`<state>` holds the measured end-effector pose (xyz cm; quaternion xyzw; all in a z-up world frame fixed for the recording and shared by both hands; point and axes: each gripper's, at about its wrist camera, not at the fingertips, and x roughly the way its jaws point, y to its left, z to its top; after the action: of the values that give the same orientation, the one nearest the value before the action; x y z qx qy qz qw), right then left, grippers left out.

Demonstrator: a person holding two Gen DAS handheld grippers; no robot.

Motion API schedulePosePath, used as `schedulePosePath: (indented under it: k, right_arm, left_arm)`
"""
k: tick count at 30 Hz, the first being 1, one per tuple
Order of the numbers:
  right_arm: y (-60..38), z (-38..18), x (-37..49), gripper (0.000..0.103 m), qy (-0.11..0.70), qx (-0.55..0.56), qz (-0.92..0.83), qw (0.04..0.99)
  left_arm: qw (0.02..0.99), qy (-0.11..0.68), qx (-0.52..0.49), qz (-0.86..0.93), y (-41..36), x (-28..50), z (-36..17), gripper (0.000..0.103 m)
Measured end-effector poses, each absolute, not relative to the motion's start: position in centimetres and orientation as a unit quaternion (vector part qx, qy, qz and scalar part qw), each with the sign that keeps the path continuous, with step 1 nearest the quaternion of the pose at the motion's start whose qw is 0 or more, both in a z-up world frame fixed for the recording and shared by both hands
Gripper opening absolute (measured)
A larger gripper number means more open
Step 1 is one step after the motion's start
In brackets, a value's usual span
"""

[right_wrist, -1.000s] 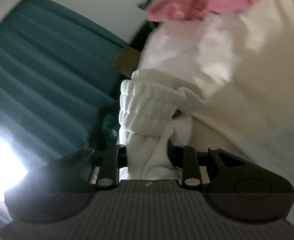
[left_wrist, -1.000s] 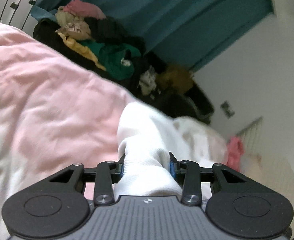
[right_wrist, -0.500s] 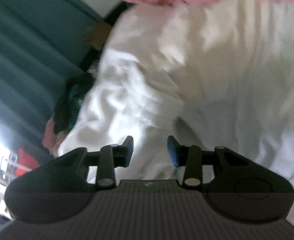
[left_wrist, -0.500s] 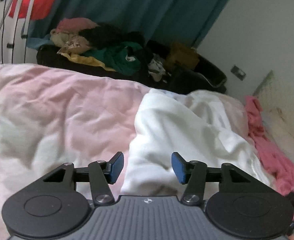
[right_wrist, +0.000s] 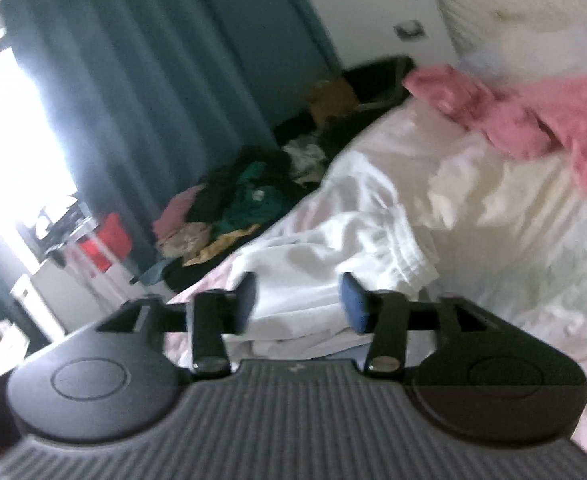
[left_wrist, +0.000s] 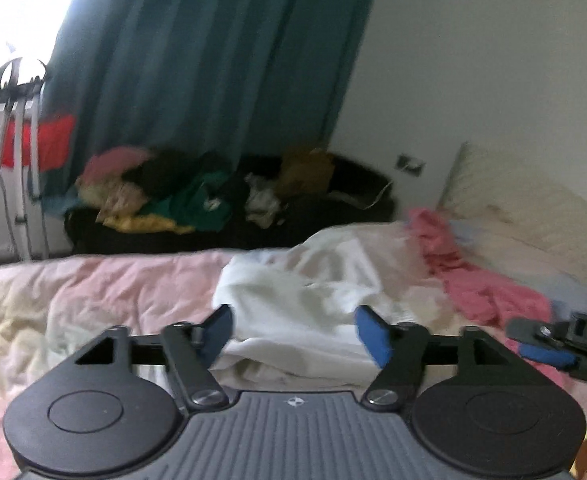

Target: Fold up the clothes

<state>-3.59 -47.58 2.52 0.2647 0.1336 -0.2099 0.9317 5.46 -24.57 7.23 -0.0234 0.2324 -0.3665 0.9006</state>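
Between the spread jaws of the left claw (left_wrist: pixel 293 332) lies a white garment (left_wrist: pixel 305 300) of soft, matt, thick cloth, its hem ribbed ahead of the right claw (right_wrist: pixel 297 296). The claws look like matt black plastic with blue pads (left_wrist: pixel 373 334) and shiny metal screws (left_wrist: pixel 382 397). Under the garment, the bed cover (left_wrist: pixel 105 292) is crumpled pale pink cloth. To the right lies a pink, fuzzy-looking cloth (right_wrist: pixel 533 108). Behind hangs a teal curtain (left_wrist: pixel 213 60) of matt pleated fabric.

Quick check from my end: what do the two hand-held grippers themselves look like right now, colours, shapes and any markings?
Both match. The left hand-held gripper has a ribbed grey body with a small round crosshair mark, two black round discs, black linkage arms with silver screws, and blue pads on its fingers. The right hand-held gripper has the same build; seen from the left camera its side carries white letters, only partly readable.
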Motion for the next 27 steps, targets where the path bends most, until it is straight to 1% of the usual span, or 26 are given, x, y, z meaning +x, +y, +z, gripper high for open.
schedulePosePath:
  k: [1, 2, 3, 4, 6, 10, 15, 18, 22, 27]
  right_arm:
    - [-46.7, 3.5, -4.3, 0.075, 0.132, 0.25, -0.202, 0.938]
    - [-45.8, 4.3, -5.1, 0.083, 0.127, 0.234, -0.196, 0.944]
    - [-44.7, 4.8, -6.1, 0.087, 0.114, 0.216, -0.191, 0.951]
    - [-43.8, 5.2, -6.8, 0.086, 0.105, 0.204, -0.185, 0.955]
    - [-42.2, 5.7, -8.2, 0.086, 0.096, 0.181, -0.174, 0.963]
    - [-39.8, 5.4, -10.5, 0.086, 0.084, 0.152, -0.168, 0.97]
    - [-38.4, 3.5, -11.8, 0.086, 0.085, 0.151, -0.181, 0.968]
    - [-37.9, 2.0, -12.0, 0.086, 0.081, 0.148, -0.194, 0.967]
    - [-37.5, -0.2, -11.1, 0.086, 0.085, 0.138, -0.197, 0.967]
    - [-37.3, -3.1, -10.3, 0.086, 0.097, 0.145, -0.199, 0.964]
  left_arm:
    - [0.902, 0.223, -0.02, -0.37, -24.2, 4.2, 8.1, 0.087]
    - [0.902, 0.215, -0.017, -0.373, -23.9, 2.9, 9.1, 0.09]
    - [0.903, 0.206, -0.014, -0.377, -23.5, 1.6, 10.0, 0.096]
    - [0.905, 0.198, -0.01, -0.377, -23.1, 0.5, 10.5, 0.101]
    - [0.908, 0.177, 0.001, -0.38, -22.1, -1.9, 10.9, 0.103]
    - [0.92, 0.156, 0.006, -0.36, -19.8, -5.4, 11.2, 0.103]
    - [0.932, 0.15, 0.017, -0.33, -17.3, -7.7, 10.1, 0.103]
    - [0.935, 0.155, 0.021, -0.317, -16.5, -8.7, 8.9, 0.103]
    - [0.941, 0.137, 0.044, -0.305, -16.6, -9.2, 7.4, 0.103]
    - [0.943, 0.135, 0.041, -0.301, -16.3, -9.1, 6.2, 0.103]
